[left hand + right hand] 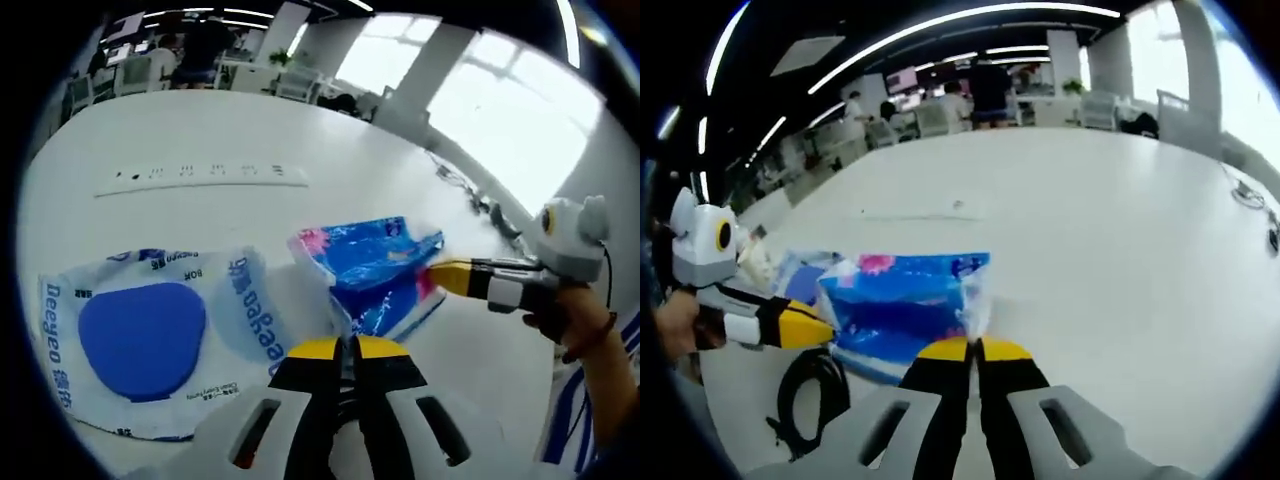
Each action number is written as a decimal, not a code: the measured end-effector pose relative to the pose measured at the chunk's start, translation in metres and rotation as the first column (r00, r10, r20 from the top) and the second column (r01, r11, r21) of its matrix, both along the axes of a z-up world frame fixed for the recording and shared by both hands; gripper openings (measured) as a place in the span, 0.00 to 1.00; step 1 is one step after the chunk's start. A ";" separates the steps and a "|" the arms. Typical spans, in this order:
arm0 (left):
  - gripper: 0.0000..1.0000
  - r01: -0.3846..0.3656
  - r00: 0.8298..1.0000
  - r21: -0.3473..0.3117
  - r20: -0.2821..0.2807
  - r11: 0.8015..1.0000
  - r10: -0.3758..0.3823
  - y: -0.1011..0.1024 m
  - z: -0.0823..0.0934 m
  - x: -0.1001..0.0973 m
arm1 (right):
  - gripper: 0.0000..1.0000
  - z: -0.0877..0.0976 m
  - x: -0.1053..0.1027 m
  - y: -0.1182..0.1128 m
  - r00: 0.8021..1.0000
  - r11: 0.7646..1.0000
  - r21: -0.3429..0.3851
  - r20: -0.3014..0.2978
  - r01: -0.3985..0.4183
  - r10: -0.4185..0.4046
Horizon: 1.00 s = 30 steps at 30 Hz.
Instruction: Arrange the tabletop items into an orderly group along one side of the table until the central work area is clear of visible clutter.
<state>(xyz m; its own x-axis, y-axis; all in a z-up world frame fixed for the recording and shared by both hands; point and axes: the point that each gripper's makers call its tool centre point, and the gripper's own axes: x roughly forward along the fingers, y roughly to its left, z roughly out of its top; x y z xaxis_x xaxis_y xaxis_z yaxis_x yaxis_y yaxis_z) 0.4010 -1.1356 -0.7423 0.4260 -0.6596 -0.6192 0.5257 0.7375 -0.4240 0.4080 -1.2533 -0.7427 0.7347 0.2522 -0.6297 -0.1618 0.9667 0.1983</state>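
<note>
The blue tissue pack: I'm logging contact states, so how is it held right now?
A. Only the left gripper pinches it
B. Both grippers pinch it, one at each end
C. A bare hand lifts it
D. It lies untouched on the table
B: the left gripper is shut on one edge of the blue tissue pack and the right gripper is shut on the opposite edge.

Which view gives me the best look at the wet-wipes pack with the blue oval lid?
The left gripper view. The wet-wipes pack lies face-up there, its oval lid and print clearly visible, left of the blue tissue packet. In the right gripper view, just a pale sliver peeks out behind the packet, beside the left gripper.
</note>
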 end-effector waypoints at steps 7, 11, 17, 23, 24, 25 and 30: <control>0.06 0.000 1.000 0.014 0.026 1.000 0.000 0.002 0.004 -0.001 | 0.00 -0.007 0.000 -0.001 1.000 1.000 0.011 -0.009 0.001 -0.001; 0.09 0.022 0.999 0.029 0.041 0.999 -0.024 0.001 0.012 -0.011 | 0.00 -0.008 0.001 -0.005 1.000 0.999 0.030 -0.011 0.022 -0.022; 0.09 0.025 0.997 0.033 0.068 0.999 -0.028 0.004 0.021 -0.007 | 0.00 -0.012 0.002 -0.018 0.998 0.998 0.007 -0.021 0.057 -0.056; 0.08 0.006 0.998 0.035 0.069 0.999 -0.008 0.015 0.021 -0.004 | 0.00 -0.015 0.004 -0.019 0.998 0.998 0.006 -0.022 0.064 -0.064; 0.09 0.007 0.997 0.035 0.071 0.999 -0.009 0.015 0.021 -0.004 | 0.00 -0.016 0.005 -0.017 0.998 0.998 0.005 -0.020 0.056 -0.055; 0.09 0.009 0.998 0.036 0.068 0.999 -0.011 0.016 0.021 -0.005 | 0.00 -0.016 0.004 -0.016 0.998 0.998 0.006 -0.021 0.061 -0.060; 0.12 0.014 0.996 0.044 0.087 0.999 -0.018 0.019 0.020 -0.006 | 0.00 -0.018 0.005 -0.012 0.996 0.996 0.031 -0.028 0.080 -0.080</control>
